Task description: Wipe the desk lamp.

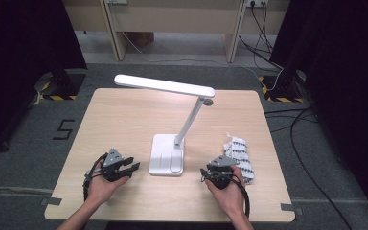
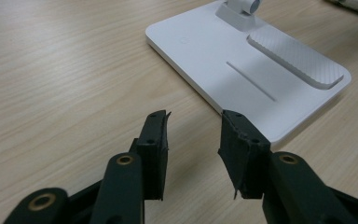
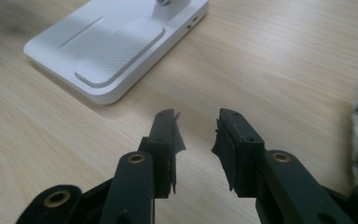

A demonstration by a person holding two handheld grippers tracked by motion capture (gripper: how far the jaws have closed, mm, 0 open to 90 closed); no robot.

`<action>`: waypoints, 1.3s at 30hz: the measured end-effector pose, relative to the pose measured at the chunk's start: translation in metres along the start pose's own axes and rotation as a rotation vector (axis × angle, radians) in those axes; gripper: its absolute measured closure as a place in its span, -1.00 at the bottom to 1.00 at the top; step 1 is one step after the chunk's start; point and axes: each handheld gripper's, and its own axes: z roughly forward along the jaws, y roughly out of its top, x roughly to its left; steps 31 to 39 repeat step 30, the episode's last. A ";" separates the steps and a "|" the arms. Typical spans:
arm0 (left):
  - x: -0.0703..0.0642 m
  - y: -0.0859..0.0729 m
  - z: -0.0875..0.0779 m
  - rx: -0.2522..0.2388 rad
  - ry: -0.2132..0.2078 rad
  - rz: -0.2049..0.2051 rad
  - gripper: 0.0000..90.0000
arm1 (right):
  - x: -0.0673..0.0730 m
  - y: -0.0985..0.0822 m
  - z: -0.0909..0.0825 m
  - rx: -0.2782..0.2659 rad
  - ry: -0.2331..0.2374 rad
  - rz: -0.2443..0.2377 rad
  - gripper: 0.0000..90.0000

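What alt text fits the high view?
A person's hands hold open left tongs and right tongs on either side of a white desk lamp on a wooden table. A white patterned cloth lies beside the right tongs.

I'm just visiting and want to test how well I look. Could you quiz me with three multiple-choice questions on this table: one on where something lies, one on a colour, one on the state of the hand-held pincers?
1. Where does the patterned cloth lie?
A. left of the lamp base
B. right of the lamp base, by the right gripper
C. on the lamp base

2. What colour is the desk lamp?
A. black
B. red
C. white

3. How do the left gripper and right gripper stand?
A. both open, nothing between the jaws
B. both clamped on the lamp
C. one clamped on the cloth

Answers: 1 B, the high view shows the cloth beside the right gripper. 2 C, base, arm and head are all white. 3 A, each gripper view shows bare table between parted jaws.
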 end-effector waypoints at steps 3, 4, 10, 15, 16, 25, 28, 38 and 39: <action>0.005 -0.004 -0.007 -0.004 0.017 -0.009 0.27 | -0.005 -0.007 -0.009 -0.033 -0.009 0.015 0.47; 0.007 -0.006 -0.009 -0.001 0.026 -0.002 0.24 | -0.007 -0.009 -0.011 -0.039 -0.010 0.021 0.46; 0.013 -0.015 -0.018 0.001 0.049 -0.017 0.12 | -0.010 -0.027 -0.020 -0.063 -0.021 0.044 0.43; 0.016 -0.023 -0.021 -0.009 0.060 -0.029 0.08 | -0.009 -0.039 -0.022 -0.070 -0.021 0.043 0.41; 0.016 -0.025 -0.021 -0.013 0.061 -0.032 0.07 | -0.008 -0.041 -0.022 -0.073 -0.020 0.043 0.40; 0.014 -0.029 -0.018 -0.056 0.051 -0.055 -0.04 | 0.001 -0.048 -0.021 -0.119 -0.010 0.054 0.31; 0.015 -0.028 -0.018 -0.078 0.065 -0.056 -0.12 | 0.005 -0.048 -0.020 -0.134 -0.002 0.048 0.28; 0.016 -0.028 -0.018 -0.090 0.078 -0.060 -0.17 | 0.007 -0.049 -0.018 -0.136 0.005 0.041 0.28; 0.016 -0.028 -0.018 -0.090 0.078 -0.060 -0.17 | 0.007 -0.049 -0.018 -0.136 0.005 0.041 0.28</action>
